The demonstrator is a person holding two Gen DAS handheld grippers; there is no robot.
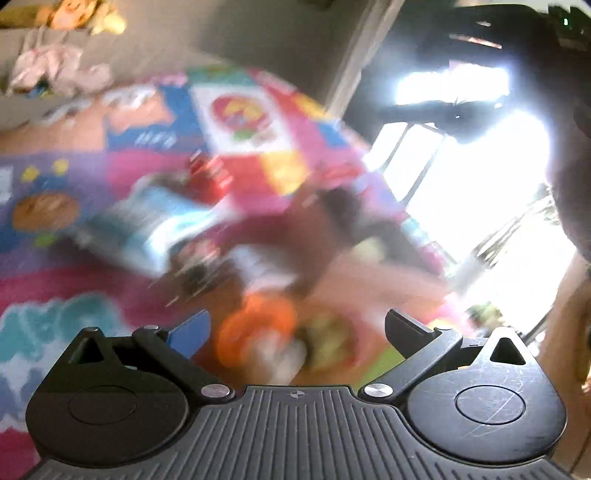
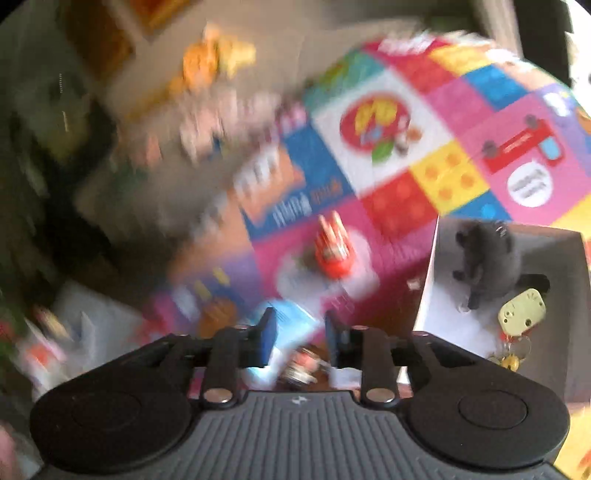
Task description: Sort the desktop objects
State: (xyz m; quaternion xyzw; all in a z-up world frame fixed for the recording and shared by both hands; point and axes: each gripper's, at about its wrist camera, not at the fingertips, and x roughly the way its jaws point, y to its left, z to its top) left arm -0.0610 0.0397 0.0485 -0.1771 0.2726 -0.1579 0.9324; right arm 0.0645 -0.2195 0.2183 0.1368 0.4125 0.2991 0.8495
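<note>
Both views are blurred by motion. My left gripper [image 1: 295, 328] is open and empty above a blurred orange thing [image 1: 258, 328] and other small items on a colourful play mat [image 1: 236, 118]. A light blue packet [image 1: 162, 225] lies beyond it. My right gripper [image 2: 300, 332] is partly closed around a light blue packet [image 2: 291, 325]; I cannot tell if the pads grip it. A red toy [image 2: 332, 247] stands on the mat [image 2: 424, 122] ahead. A grey box [image 2: 554, 295] to the right holds a dark grey plush [image 2: 487, 262] and a pale yellow key tag with keys [image 2: 521, 312].
A grey sofa with pink clothes [image 1: 55, 70] and a plush toy [image 1: 81, 14] lies behind the mat. A bright window [image 1: 480, 177] is at the right. White items [image 2: 55, 332] lie at the lower left in the right wrist view.
</note>
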